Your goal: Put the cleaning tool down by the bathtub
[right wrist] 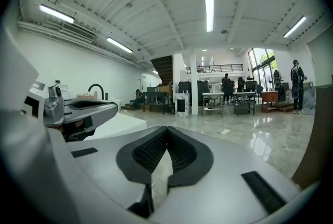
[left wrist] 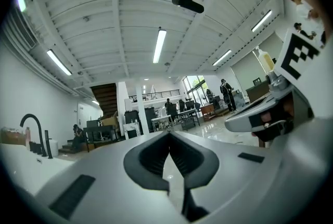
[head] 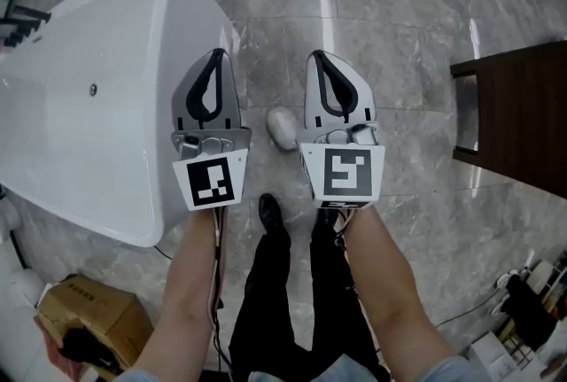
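Note:
A small white object [head: 282, 128], seemingly the cleaning tool, lies on the grey marble floor just off the end of the white bathtub [head: 106, 88]. No gripper touches it. My left gripper [head: 215, 54] and right gripper [head: 321, 55] are held side by side above it, pointing forward. In the left gripper view the left gripper [left wrist: 168, 134] has its dark pads meeting at the tip with nothing between them. The right gripper [right wrist: 167, 128] is likewise shut and empty in its own view. Both gripper views look level across a large hall, so the white object does not show in them.
A dark wooden cabinet [head: 518, 119] stands on the right. A cardboard box [head: 89, 309] sits at the lower left beside the tub. The person's black-trousered legs and a shoe [head: 270, 212] are below the grippers. A black faucet [right wrist: 96, 88] rises at the tub's far end.

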{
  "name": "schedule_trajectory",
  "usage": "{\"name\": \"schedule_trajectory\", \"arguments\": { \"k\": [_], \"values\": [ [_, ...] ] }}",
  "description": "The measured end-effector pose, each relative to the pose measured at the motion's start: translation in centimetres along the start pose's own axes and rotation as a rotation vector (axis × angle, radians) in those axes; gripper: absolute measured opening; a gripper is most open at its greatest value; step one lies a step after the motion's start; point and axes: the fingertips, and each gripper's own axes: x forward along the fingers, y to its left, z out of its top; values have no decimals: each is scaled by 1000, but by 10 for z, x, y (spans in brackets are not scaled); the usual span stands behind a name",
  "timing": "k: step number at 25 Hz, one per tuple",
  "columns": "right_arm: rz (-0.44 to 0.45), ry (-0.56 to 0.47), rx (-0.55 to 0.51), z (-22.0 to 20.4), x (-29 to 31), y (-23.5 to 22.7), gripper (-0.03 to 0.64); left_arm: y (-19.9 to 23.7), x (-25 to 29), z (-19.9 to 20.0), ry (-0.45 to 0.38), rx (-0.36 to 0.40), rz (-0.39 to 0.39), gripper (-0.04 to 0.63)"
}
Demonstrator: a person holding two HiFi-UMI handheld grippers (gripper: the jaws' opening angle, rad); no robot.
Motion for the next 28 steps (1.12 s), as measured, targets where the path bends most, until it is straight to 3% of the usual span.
{"name": "schedule_trajectory", "arguments": {
  "k": [10, 19, 28],
  "values": [
    [48, -199, -43, 194, -41, 4, 14, 23, 2, 192, -135, 40, 46, 15],
    [67, -338, -73, 343, -100, 4, 14, 34, -32, 332, -205, 45, 74, 16],
    [98, -337, -103, 410, -156, 33, 14, 49, -79, 439, -308, 58, 119, 17]
  ]
}}
